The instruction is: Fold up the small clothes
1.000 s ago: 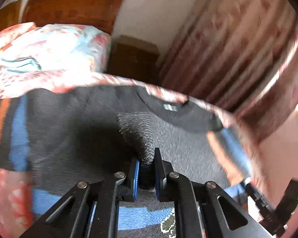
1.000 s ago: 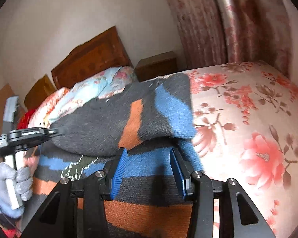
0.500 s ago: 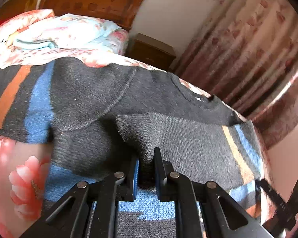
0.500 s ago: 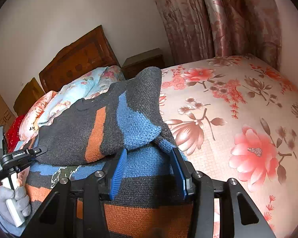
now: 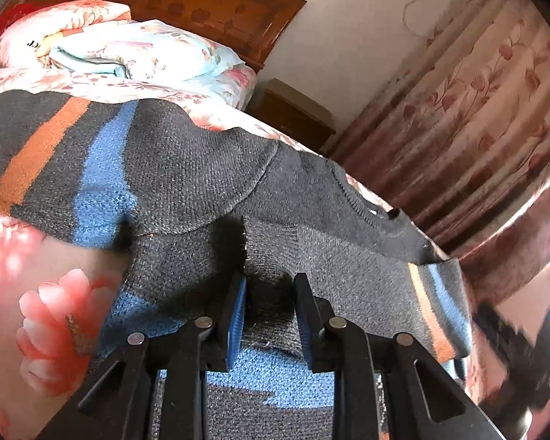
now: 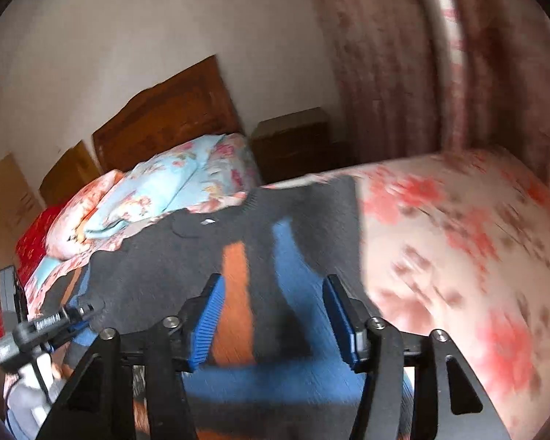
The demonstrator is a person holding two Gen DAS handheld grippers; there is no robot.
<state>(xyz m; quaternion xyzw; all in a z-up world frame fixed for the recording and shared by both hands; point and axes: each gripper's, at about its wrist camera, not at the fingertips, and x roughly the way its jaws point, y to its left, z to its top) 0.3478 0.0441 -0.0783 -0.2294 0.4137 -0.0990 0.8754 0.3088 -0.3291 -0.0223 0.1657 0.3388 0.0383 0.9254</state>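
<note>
Left wrist view shows my left gripper [image 5: 269, 306] parted a little, dark sweater [image 5: 201, 183] cloth between its fingers but not clearly pinched. My right gripper [image 6: 273, 317] gapes wide over the striped sleeve, holding nothing. I see the sweater on the flowered bedspread [image 6: 458, 256], collar toward the headboard [image 6: 165, 124] (sleeves folded inward)

Coarse knit sweater [image 5: 201, 168], glossy wooden headboard [image 5: 209, 7]

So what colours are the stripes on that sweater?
Orange and blue on dark grey; the sweater shows it most clearly in the left wrist view.
</note>
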